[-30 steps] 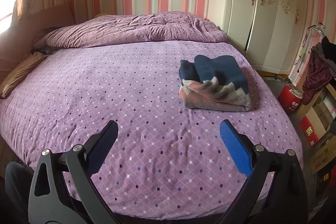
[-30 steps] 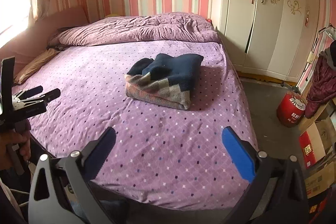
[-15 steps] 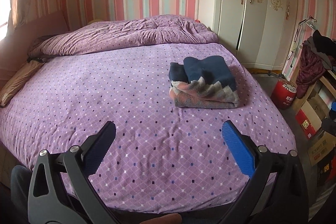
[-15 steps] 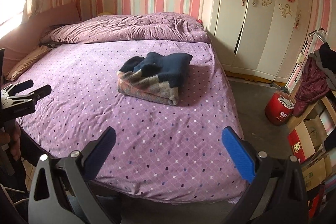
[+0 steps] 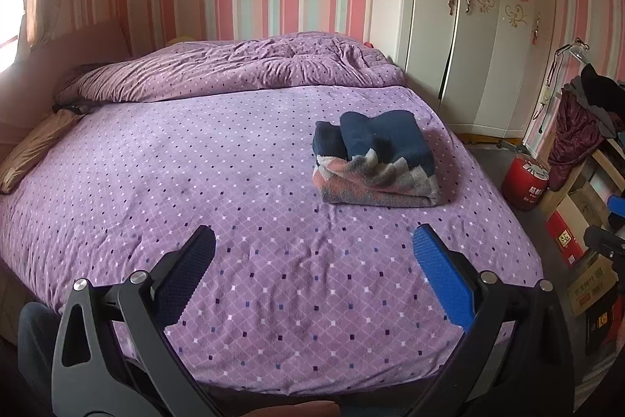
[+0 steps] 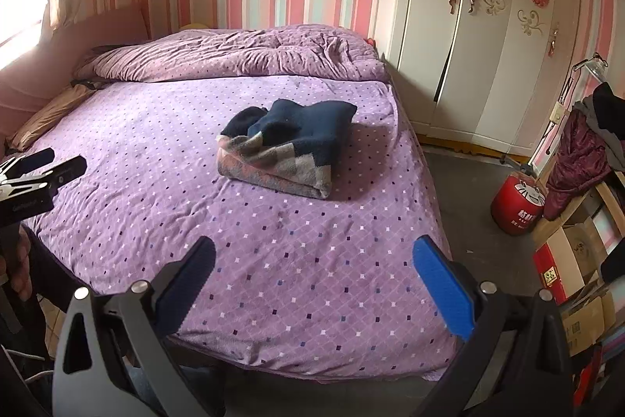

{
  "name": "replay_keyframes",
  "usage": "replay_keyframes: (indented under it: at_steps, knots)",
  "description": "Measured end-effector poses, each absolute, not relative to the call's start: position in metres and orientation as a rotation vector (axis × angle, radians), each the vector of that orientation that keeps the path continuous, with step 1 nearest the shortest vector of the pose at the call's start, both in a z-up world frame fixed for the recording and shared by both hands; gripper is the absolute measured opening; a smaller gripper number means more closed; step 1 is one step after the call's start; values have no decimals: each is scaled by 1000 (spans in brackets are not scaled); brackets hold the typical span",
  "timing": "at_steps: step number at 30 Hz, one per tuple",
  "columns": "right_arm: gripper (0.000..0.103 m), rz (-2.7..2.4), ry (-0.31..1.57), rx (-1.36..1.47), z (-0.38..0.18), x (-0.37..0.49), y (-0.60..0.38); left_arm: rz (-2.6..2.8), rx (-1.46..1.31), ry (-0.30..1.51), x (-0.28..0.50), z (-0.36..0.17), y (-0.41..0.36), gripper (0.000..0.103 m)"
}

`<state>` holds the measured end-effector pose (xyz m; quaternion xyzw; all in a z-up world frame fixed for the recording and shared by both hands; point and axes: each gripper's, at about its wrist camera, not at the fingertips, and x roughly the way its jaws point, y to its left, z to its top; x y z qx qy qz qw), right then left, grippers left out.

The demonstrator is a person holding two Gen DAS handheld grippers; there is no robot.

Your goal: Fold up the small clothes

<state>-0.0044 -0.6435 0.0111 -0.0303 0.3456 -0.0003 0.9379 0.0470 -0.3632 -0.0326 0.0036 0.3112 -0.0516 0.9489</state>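
A folded sweater (image 5: 375,159), navy with a grey, white and salmon zigzag band, lies on the purple dotted bed cover (image 5: 195,174) toward the right side. It also shows in the right wrist view (image 6: 289,151). My left gripper (image 5: 312,253) is open and empty, held above the bed's near edge, well short of the sweater. My right gripper (image 6: 312,256) is open and empty over the bed's near right corner. The left gripper (image 6: 43,167) also shows at the left edge of the right wrist view.
A rumpled purple duvet (image 5: 234,69) lies at the head of the bed. A white wardrobe (image 5: 468,38) stands to the right. A red canister (image 6: 517,204), cardboard boxes (image 6: 566,260) and hanging clothes (image 6: 578,159) crowd the floor at right.
Both grippers have drawn back and risen a little from the bed, so the folded sweater looks smaller and farther. Both stay open and empty.
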Motion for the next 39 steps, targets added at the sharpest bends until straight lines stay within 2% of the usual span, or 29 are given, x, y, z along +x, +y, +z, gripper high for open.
replay_keyframes:
  at_steps: [39]
  knots:
    - [101,2,724,-82,8,0,-640,-115,7,600,44,-27,-364,100]
